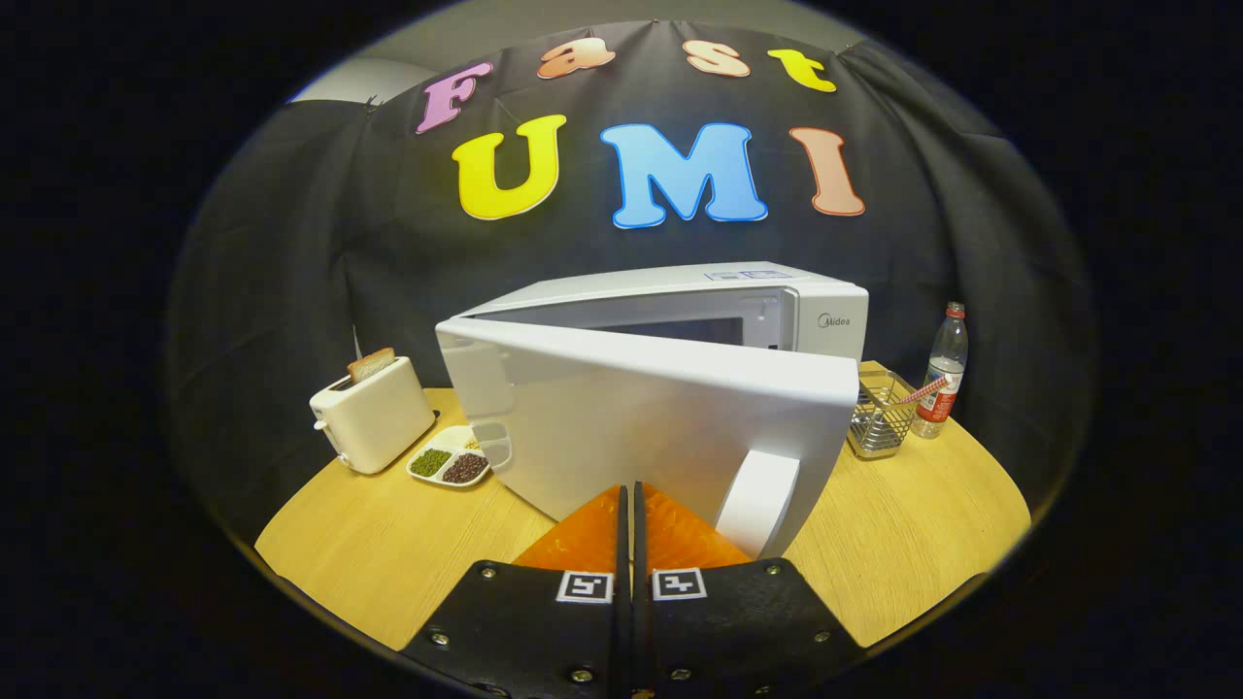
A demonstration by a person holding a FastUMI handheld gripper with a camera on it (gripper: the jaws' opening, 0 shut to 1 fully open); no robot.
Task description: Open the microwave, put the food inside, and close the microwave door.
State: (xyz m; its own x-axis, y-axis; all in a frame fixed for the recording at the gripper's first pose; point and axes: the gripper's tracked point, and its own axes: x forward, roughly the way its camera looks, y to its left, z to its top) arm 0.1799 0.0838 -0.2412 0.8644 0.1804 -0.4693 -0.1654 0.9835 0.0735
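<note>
A white microwave (777, 311) stands on the round wooden table (388, 553). Its door (641, 417) is swung partly out toward me, hinged on the left, with the white handle (757, 500) near its right edge. A strip of the dark cavity shows above the door's top edge. My gripper (628, 490) is shut with nothing between its fingers, and its fingertips are right at the lower front of the door, just left of the handle. A divided white dish (452, 461) of green and dark beans lies left of the door.
A white toaster (374, 413) with a bread slice in it stands at the table's left. Right of the microwave are a wire basket (879, 417) holding a striped straw and a clear water bottle (944, 374). Bare tabletop lies on both sides of my fingers.
</note>
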